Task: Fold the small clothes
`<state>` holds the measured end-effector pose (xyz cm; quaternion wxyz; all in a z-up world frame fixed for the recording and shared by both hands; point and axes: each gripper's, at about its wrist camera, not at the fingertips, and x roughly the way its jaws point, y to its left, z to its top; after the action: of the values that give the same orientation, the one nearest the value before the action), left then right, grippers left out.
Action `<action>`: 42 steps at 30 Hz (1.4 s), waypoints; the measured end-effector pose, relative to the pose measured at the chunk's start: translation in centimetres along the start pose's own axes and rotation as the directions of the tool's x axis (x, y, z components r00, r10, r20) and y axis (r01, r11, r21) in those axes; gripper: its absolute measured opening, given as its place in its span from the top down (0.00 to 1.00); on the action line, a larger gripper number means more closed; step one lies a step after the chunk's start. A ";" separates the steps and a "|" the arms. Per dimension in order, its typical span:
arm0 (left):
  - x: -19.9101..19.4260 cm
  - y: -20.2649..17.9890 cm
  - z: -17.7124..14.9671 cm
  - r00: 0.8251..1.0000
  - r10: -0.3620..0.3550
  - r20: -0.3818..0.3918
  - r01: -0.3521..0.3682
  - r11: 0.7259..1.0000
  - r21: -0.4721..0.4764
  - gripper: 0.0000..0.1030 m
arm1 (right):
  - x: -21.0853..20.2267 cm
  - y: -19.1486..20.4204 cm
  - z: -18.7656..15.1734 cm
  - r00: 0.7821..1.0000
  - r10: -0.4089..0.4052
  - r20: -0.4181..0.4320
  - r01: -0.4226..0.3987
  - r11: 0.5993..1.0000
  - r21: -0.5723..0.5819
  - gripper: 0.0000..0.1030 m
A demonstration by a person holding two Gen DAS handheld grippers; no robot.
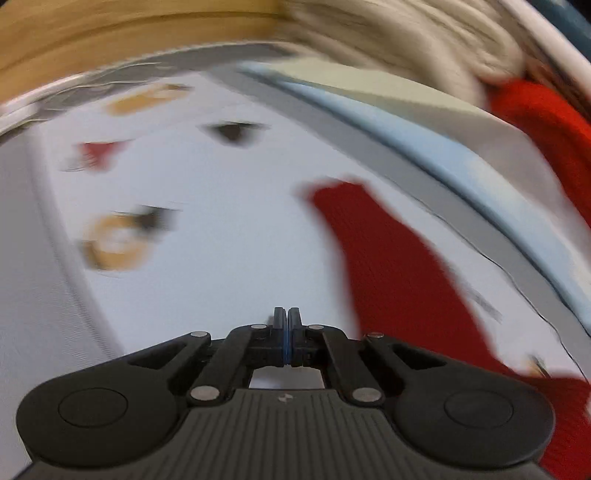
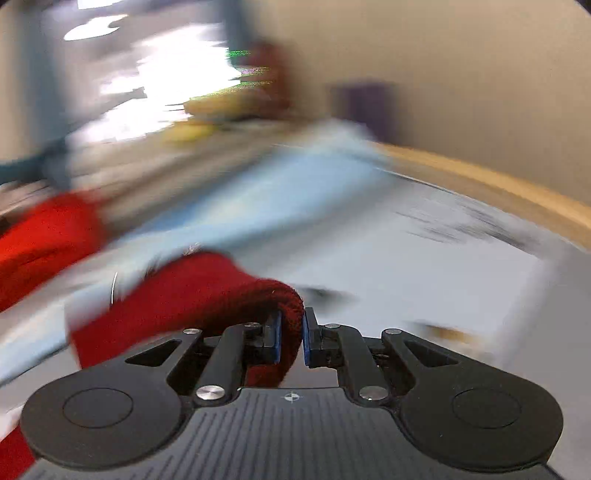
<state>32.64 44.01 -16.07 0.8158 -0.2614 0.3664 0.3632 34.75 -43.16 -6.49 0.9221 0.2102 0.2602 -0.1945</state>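
Both views motion-blurred. White printed cloth [image 1: 229, 229] covers tabletop; wooden edge [image 1: 110, 33] beyond it, light-blue fabric [image 1: 424, 147] and beige heap [image 1: 406, 33] along its right side. Left gripper [image 1: 287, 328] jaws pressed together, holding nothing, above white cloth. Dark red knit garment [image 1: 399, 266] lies right of left gripper, on white cloth. Right gripper [image 2: 291, 339] jaws narrow, clamping red garment's [image 2: 207, 291] rolled edge. Bare white cloth right of right gripper.
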 end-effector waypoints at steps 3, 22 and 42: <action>0.2 2.4 0.5 0.999 -0.030 -0.033 0.028 0.998 -0.055 1.00 | 3.6 -6.6 -1.8 0.990 -0.037 -0.134 0.055 0.990 0.128 0.90; 1.9 -4.0 -0.9 0.949 -0.306 -0.077 0.306 0.952 -0.017 0.69 | 3.7 -9.5 -5.1 0.970 -0.177 -0.167 0.223 0.919 0.326 0.89; -4.0 -4.5 -5.9 0.977 -0.135 -0.165 0.112 0.984 -0.138 0.62 | -1.2 3.0 -9.1 0.947 0.054 -0.316 0.028 0.968 0.251 0.60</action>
<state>31.88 35.66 -15.76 0.7832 -0.3662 0.3952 0.3103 31.59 -35.88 -11.98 0.8346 0.3561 0.3783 -0.1831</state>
